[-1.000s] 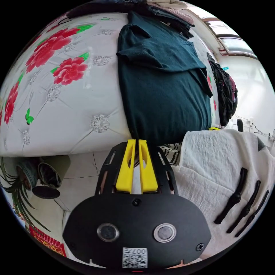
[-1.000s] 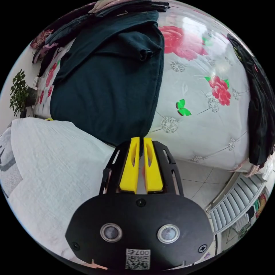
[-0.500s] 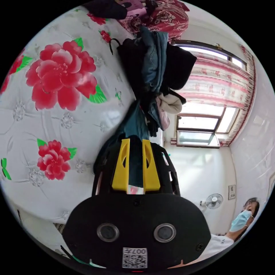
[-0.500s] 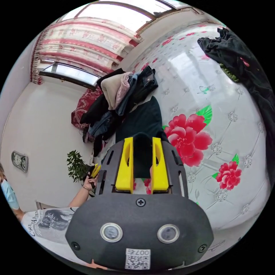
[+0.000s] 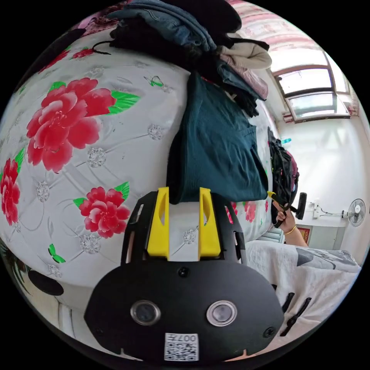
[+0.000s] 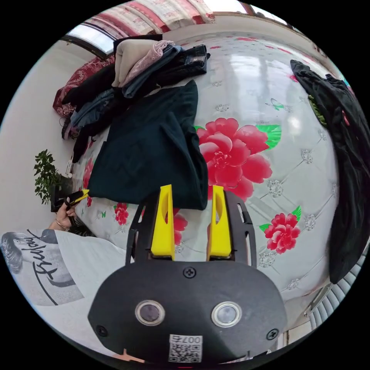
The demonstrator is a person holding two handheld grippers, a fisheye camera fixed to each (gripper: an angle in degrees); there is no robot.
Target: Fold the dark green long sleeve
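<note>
**Both grippers released, shirt folded on the bed**

In my left gripper view the left gripper [image 5: 184, 192] has its yellow jaws spread apart, nothing between them but the bed [image 5: 115, 154] cover. The shirt [image 5: 219, 154], dark green and folded into a compact slab, lies just past the jaw tips, running up toward 12 o'clock; its near edge sits right at the tips, and I cannot tell whether it touches them. Beyond it, at 12 o'clock, a pile of clothes [image 5: 192, 34] is heaped on the bed, jeans and dark things with a pale garment at its right side. At 3 o'clock a dark bag [image 5: 283, 169] sits on the bed edge, and just below it a hand [image 5: 285, 221] holds the right gripper [image 5: 271, 195], yellow tips showing. A fan [image 5: 356, 211] stands by the wall farther out.

In my right gripper view the right gripper [image 6: 191, 192] is likewise released, jaws wide. The shirt [image 6: 150, 154] lies ahead toward 11 o'clock, its near corner reaching down between the jaw tips, with a big red flower print at its right. The pile [image 6: 142, 65] rests against its far end. At 9 o'clock a hand [image 6: 61, 216] grips the left gripper [image 6: 79, 195], with a plant [image 6: 46, 177] beside it. Dark clothes [image 6: 347, 154] lie along 3 o'clock.
</note>
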